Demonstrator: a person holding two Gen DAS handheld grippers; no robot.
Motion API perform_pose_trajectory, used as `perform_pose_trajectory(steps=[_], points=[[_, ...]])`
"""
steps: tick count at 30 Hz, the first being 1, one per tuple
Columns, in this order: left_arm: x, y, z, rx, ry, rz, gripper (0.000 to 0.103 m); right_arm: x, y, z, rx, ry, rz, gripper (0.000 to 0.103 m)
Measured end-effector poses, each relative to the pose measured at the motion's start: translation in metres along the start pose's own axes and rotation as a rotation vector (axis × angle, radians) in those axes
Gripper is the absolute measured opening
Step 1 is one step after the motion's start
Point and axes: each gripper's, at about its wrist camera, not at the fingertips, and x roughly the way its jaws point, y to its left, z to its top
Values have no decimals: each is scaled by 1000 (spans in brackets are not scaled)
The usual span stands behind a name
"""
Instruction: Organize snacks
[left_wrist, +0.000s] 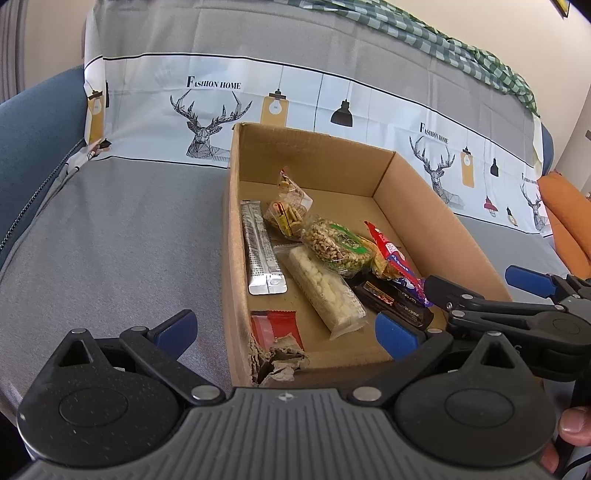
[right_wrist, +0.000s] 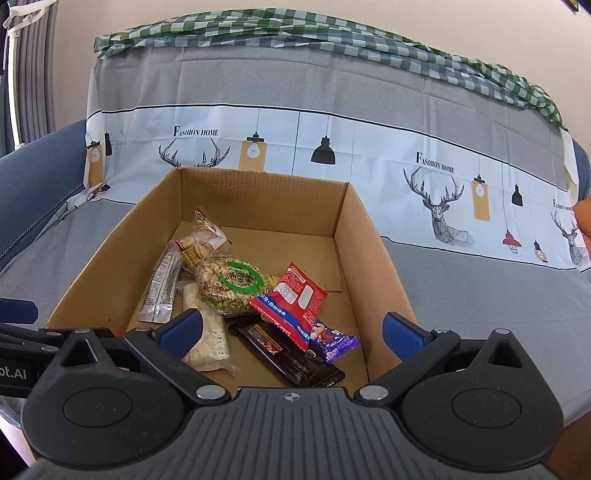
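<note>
I hold both grippers level at the cardboard box's six o'clock edge; left gripper and right gripper gape wide, empty.

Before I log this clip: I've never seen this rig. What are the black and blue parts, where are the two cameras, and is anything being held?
They are two hand-held grippers, each with a fisheye camera looking along its blue-padded jaws. The left gripper hovers at the near left corner of the cardboard box; the right gripper hovers over its near edge. Both stand open and empty. The box sits on a grey printed cover and holds snacks, including a silver sachet, a red packet and a black bar.
</note>
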Motion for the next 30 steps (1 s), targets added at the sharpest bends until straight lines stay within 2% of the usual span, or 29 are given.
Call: perform_pose_trajectory(steps=[30], points=[[2, 3, 1, -17, 3, -35, 102, 7, 1, 1, 7, 22, 3, 102]])
